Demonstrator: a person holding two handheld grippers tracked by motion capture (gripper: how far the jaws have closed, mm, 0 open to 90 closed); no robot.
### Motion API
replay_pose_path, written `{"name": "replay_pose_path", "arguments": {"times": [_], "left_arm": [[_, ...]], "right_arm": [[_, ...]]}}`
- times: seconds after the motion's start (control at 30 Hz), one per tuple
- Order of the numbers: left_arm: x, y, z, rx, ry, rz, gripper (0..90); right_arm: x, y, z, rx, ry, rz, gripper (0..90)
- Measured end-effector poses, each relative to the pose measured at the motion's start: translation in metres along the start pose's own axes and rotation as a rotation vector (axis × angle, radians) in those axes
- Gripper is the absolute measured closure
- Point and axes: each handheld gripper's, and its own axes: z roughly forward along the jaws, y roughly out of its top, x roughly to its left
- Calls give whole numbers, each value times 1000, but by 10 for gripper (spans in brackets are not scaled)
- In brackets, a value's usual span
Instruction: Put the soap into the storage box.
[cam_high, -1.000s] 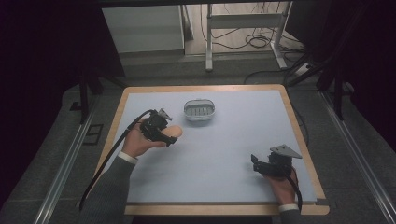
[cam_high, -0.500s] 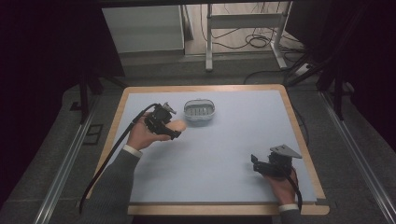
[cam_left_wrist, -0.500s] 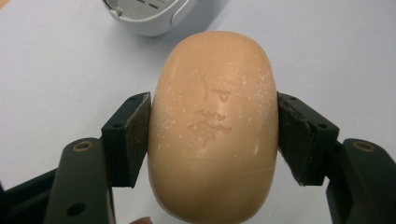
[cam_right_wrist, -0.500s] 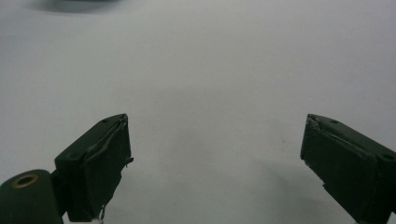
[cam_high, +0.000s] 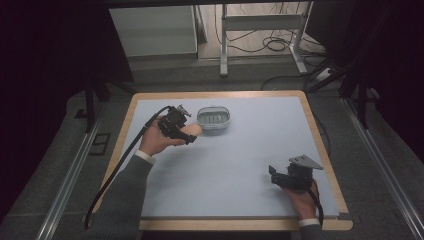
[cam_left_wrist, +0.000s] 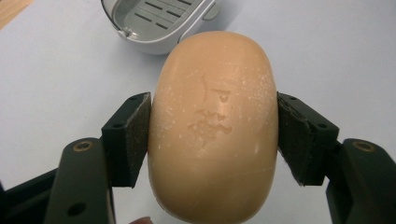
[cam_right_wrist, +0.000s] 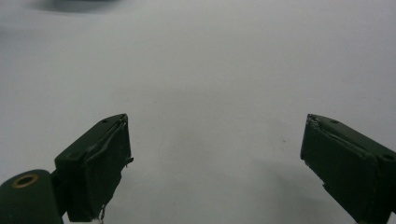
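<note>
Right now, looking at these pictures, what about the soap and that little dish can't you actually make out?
- Soap bar, left gripper view: its near end is cut off by the bottom edge, and the stamped mark is too faint to read.
- Soap dish, left gripper view: the top edge cuts off its far part, and the bar hides its near rim.
- Left gripper, high view: too small to see the pads' contact with the soap.

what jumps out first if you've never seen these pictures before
The tan soap bar, clamped between the left gripper pads, held just short of the grey soap dish at the table's far side. Next, the right gripper, jaws wide open, resting near the table's near right corner.
</note>
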Motion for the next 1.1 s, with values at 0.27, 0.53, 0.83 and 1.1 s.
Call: {"name": "replay_pose_path", "arguments": {"times": [0.27,0.53,0.83,1.1], "left_arm": [[1,6,3,-2,-6,4,323],[2,16,3,-2,0,18,323],[7,22,11,3,-9,15,323],[11,30,17,4,-16,11,323]], "right_arm": [[0,0,0,0,0,0,87],[0,0,0,0,-3,-2,87],[0,0,0,-1,-2,1,87],[0,0,0,-1,0,3,86]]}}
